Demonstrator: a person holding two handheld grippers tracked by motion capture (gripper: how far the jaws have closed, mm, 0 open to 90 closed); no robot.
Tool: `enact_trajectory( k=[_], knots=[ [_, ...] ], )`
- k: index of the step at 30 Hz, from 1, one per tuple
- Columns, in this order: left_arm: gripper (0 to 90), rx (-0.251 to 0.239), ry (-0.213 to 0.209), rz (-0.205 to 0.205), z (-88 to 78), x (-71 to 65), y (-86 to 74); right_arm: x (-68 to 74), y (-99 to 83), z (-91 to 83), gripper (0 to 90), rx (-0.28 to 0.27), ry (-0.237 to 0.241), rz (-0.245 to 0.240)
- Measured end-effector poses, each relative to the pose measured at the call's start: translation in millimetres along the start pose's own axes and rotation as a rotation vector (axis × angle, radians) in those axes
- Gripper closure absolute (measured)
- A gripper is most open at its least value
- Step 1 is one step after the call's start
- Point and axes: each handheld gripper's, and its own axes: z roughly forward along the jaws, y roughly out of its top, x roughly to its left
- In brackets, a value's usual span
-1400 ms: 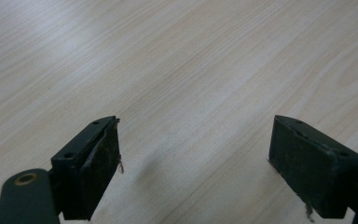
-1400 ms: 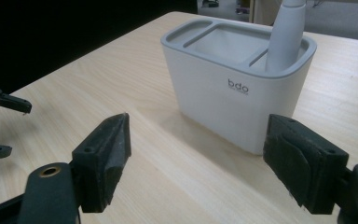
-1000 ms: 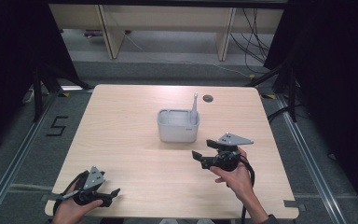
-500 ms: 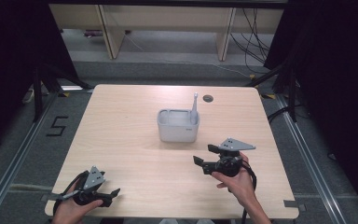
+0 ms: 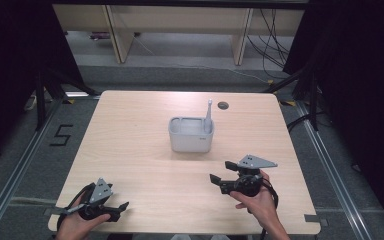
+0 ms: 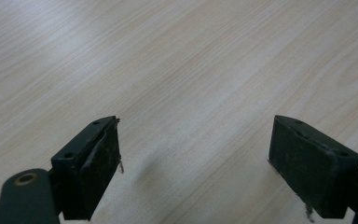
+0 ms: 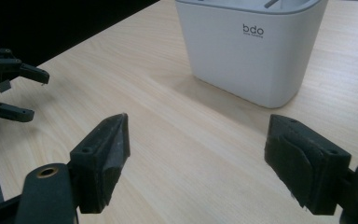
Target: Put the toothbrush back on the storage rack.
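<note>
I see a light wooden table (image 5: 145,145) with a dark round grommet hole (image 5: 223,105) near its far edge, and a white rectangular holder (image 5: 190,135) standing on it near the middle, a toothbrush (image 5: 208,114) upright inside.

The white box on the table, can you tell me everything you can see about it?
The white plastic-looking box is a small open-topped holder with rounded corners and a grey inner rim. It stands upright near the middle of the pale wooden table. In the right gripper view, small grey letters "bdo" mark one side. A slim grey stick-like tool stands in its right end, poking up above the rim. Nothing else touches it.
</note>
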Motion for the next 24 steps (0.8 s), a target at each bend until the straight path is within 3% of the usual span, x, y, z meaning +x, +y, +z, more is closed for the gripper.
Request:
enact_trajectory(
  k=[3, 6, 7, 8, 12, 16, 18, 19, 20, 22, 24],
  knots=[
    [15.8, 0.009, -0.002, 0.002, -0.8, 0.0, 0.4, 1.5, -4.2, -3.7, 20.7, 0.010, 0.000, 0.045],
    [15.8, 0.011, 0.002, 0.005, -0.7, 0.4, 0.4, -1.9, -8.2, -5.0, 20.0, 0.010, -0.005, 0.029],
    [15.8, 0.010, 0.006, 0.001, -0.2, 0.1, 0.4, -0.2, -9.3, -7.3, 19.7, 0.022, -0.004, 0.059],
    [15.8, 0.007, 0.011, 0.000, -0.1, -0.4, 0.4, -3.6, -10.2, -8.2, 18.8, 0.015, -0.022, 0.020],
    [15.8, 0.011, -0.001, 0.002, -0.8, 0.0, 0.5, -5.3, -14.9, -10.1, 18.7, 0.031, -0.012, 0.030],
    [15.8, 0.009, 0.003, 0.002, -0.6, -0.2, 0.5, -5.7, -19.4, -12.6, 18.7, 0.031, -0.031, 0.020],
    [15.8, 0.008, 0.004, 0.001, -0.6, -0.2, 0.5, -4.1, -20.6, -14.6, 18.7, 0.051, -0.027, 0.044],
    [15.8, 0.008, 0.003, 0.001, -0.8, -0.1, 0.5, -5.0, -21.6, -14.4, 18.7, 0.042, -0.033, 0.018],
    [15.8, 0.006, -0.002, 0.001, -1.1, 0.1, 0.4, -3.0, -22.3, -15.7, 18.7, 0.053, -0.036, 0.041],
    [15.8, 0.007, -0.002, 0.002, -1.2, 0.2, 0.3, -4.8, -23.9, -16.1, 18.6, 0.049, -0.035, 0.011],
    [15.8, 0.005, -0.002, 0.001, -1.0, 0.0, 0.3, -4.2, -25.7, -16.0, 18.6, 0.047, -0.044, 0.020]
  ],
)
